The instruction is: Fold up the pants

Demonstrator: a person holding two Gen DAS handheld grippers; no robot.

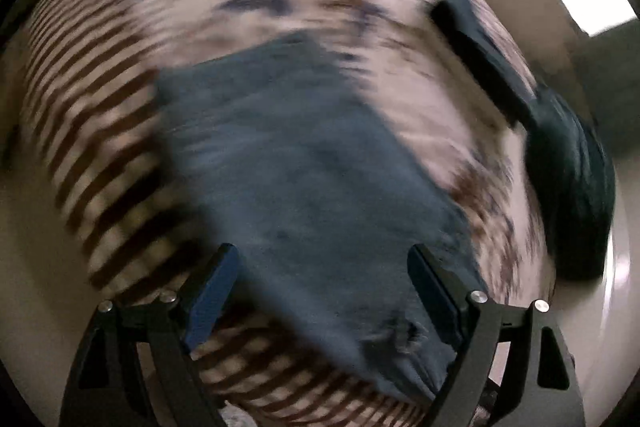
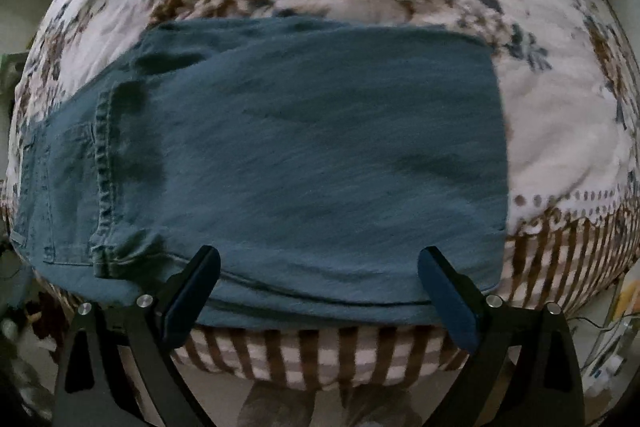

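**Pants folded flat, both grippers let go**

Lying on the bed — pants doubled into a wide slab, long axis running left to right across the right wrist view, waist and hem seams stacked at the left end, fold edge at the right. Right gripper spread wide and empty, poised above the near long edge, pointing down. Left gripper likewise released, nothing pinched, over the cloth in a blurred view. Likely next: a fold along the long axis, end onto end — right gripper seemingly better placed.
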